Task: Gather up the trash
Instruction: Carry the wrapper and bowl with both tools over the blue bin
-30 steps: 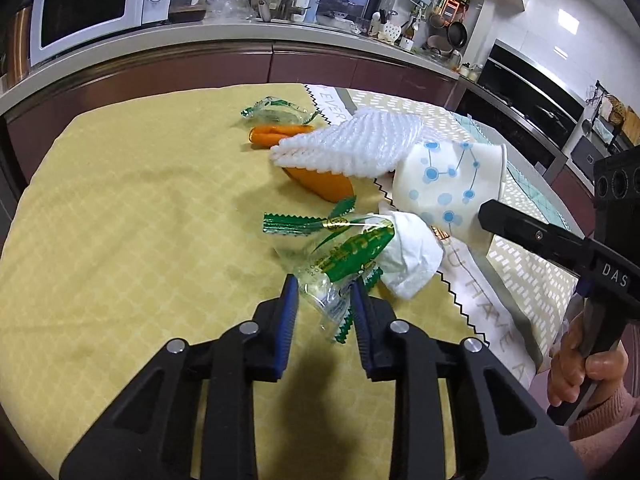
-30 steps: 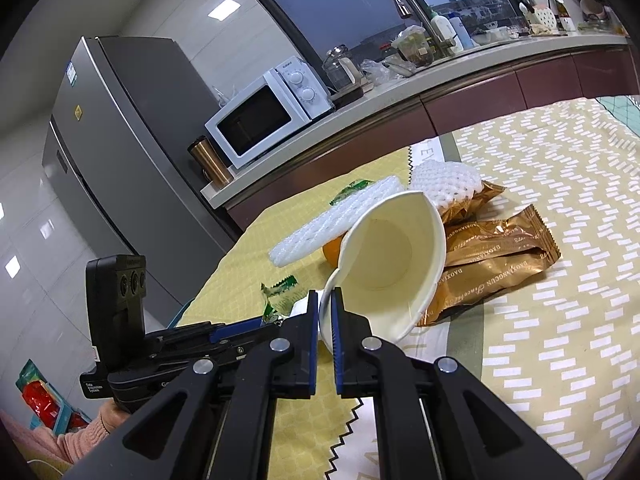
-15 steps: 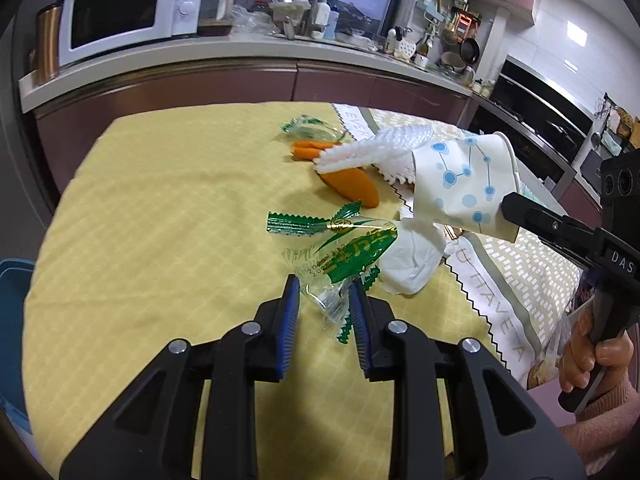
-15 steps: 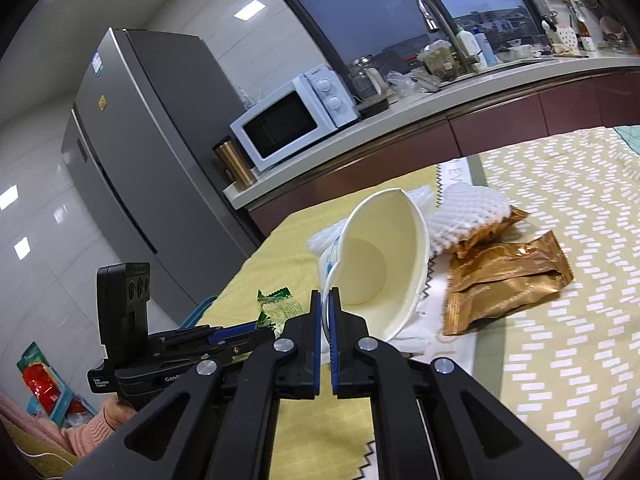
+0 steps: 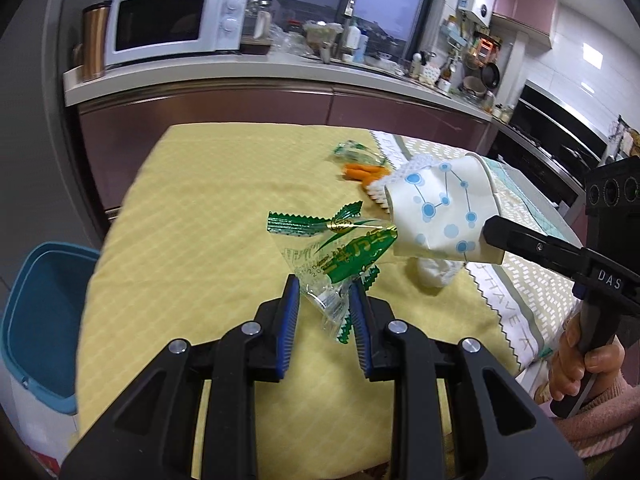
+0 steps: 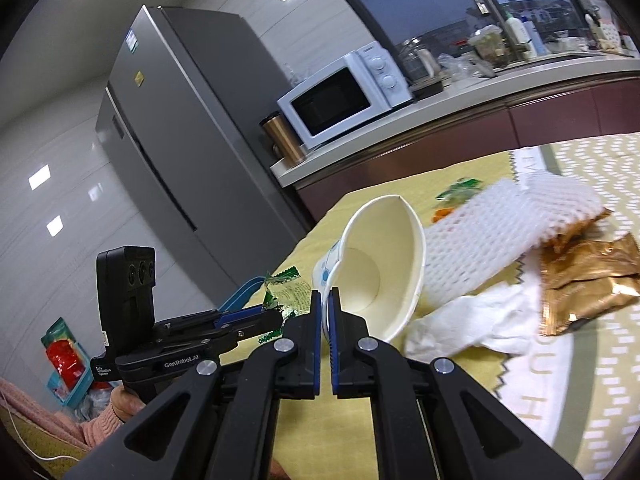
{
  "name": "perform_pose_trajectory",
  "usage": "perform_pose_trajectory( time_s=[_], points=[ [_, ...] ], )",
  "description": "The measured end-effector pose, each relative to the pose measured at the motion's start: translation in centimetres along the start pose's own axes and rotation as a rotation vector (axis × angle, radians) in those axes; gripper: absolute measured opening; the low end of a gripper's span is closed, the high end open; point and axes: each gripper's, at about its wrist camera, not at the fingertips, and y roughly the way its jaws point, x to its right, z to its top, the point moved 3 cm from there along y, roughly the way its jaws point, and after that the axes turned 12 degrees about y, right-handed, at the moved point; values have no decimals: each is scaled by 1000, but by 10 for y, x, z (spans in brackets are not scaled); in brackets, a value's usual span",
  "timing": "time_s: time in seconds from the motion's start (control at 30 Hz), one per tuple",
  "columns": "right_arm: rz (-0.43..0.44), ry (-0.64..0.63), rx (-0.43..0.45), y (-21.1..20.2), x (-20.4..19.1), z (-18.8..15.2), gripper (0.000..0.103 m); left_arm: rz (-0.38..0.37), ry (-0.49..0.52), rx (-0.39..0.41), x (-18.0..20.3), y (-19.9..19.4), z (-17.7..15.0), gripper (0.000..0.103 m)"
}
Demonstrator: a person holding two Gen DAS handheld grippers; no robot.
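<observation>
My left gripper (image 5: 325, 304) is shut on a clear and green candy wrapper (image 5: 340, 254) and holds it above the yellow tablecloth (image 5: 200, 208). My right gripper (image 6: 326, 304) is shut on the rim of a white paper cup with blue dots (image 6: 380, 264), lifted off the table; the cup also shows in the left wrist view (image 5: 444, 216). White foam netting (image 6: 508, 224), a crumpled white tissue (image 6: 476, 320), gold snack wrappers (image 6: 584, 276), orange peel (image 5: 362, 171) and another green wrapper (image 5: 354, 152) lie on the table.
A blue-rimmed bin (image 5: 44, 320) stands on the floor left of the table. A kitchen counter with a microwave (image 5: 172, 24) runs behind the table. A grey fridge (image 6: 172, 128) stands to the left.
Both grippers have risen and pulled back from the table with their loads. The candy wrapper and the cup are now in the air, and the blue bin has come into view.
</observation>
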Motion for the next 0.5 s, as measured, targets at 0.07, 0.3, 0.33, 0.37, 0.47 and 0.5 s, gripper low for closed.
perform_pose_trajectory(
  time_s=[0.07, 0.3, 0.33, 0.37, 0.47, 0.5],
  points=[
    [10, -10, -13, 6, -5, -2, 3, 10, -10, 1, -7, -4, -3, 26],
    [45, -48, -57, 30, -24, -5, 3, 62, -49, 7, -33, -24, -16, 26],
    [50, -53, -64, 33, -26, -5, 3, 68, -55, 8, -37, -27, -17, 26],
    [57, -58, -73, 37, -30, -4, 3, 71, -59, 9, -39, -28, -18, 26],
    [73, -72, -93, 47, -37, -3, 3, 96, -78, 12, -50, -37, -23, 26],
    [80, -80, -103, 52, -40, -3, 3, 108, -86, 13, -55, -40, -25, 26]
  ],
)
